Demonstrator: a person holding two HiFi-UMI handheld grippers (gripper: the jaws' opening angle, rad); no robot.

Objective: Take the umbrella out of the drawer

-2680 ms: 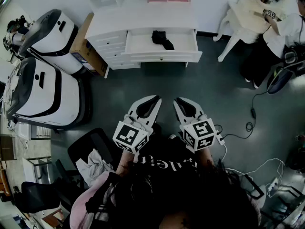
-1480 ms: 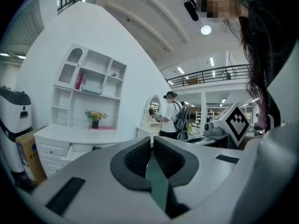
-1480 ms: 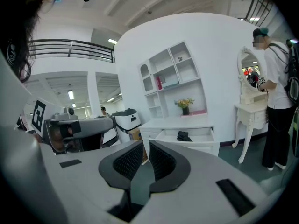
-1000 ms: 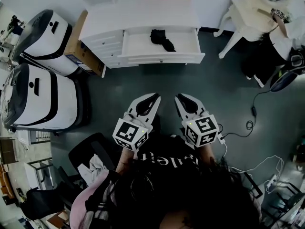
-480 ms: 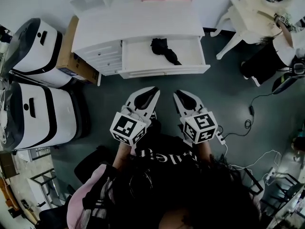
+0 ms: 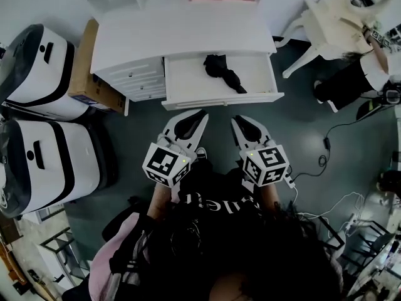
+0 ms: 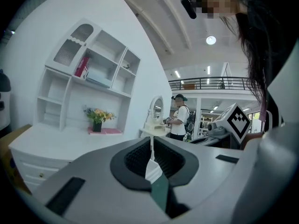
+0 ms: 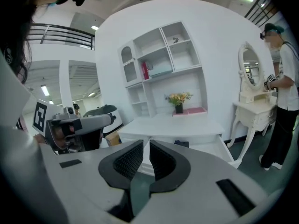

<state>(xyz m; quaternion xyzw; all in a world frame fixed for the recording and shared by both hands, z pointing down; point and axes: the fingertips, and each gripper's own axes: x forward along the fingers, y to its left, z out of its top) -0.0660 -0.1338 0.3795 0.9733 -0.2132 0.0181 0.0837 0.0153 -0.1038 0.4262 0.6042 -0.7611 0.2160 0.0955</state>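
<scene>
Right gripper [image 6: 239, 122] faces drawer [image 6: 188, 75] holding black umbrella [image 6: 223, 71].

No text reads clearly. White lettering on the black shirt [image 6: 216, 204] is partly hidden. The left cube [image 6: 166, 163] and right cube [image 6: 266, 165] carry square markers.

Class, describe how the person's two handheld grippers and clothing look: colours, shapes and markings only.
The left gripper and right gripper match: pale grey, tapering shells with black recesses. Their fingers are black, curved, ribbed pads. Behind each sits a white cube printed with black square markers. The person wears a black top with pale lettering.
</scene>
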